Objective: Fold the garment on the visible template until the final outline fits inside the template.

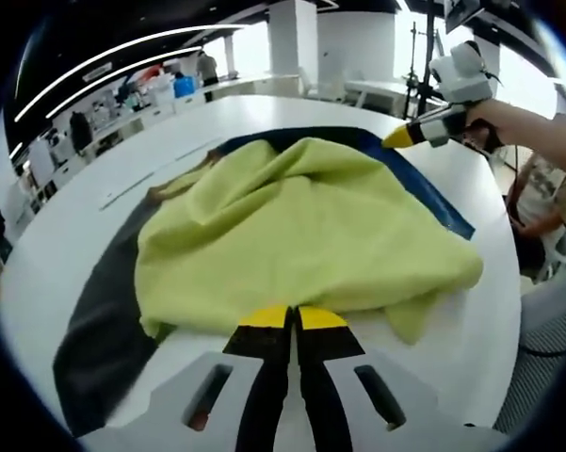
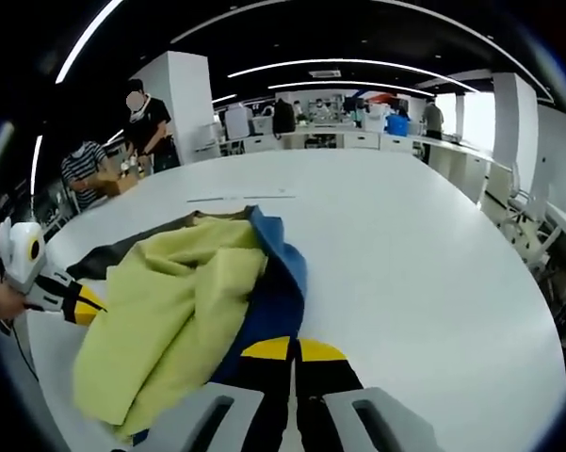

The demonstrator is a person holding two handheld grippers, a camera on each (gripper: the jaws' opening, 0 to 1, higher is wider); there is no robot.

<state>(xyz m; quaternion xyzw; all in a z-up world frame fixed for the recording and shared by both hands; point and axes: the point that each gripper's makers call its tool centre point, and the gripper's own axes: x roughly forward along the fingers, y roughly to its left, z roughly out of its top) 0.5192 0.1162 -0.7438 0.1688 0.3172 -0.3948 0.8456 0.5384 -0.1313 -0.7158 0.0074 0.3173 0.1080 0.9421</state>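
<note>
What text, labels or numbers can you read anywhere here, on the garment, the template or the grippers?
None can be read.
Yellow-green garment: plain, with no print or tag showing.
Dark template: no lettering on it.
Left gripper and right gripper: yellow tips, no markings.
Background boxes and shelves: too small and blurred to tell.

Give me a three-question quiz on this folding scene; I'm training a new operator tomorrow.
1. True or false: the yellow-green garment lies crumpled, not flat.
2. What colours is the template under it? A) dark grey and blue B) red and white C) plain green
3. Whose yellow tips sit closed at the garment's near edge in the left gripper view: the left tongs or the right tongs?

Key: 1 true; 2 A; 3 left tongs.
</note>
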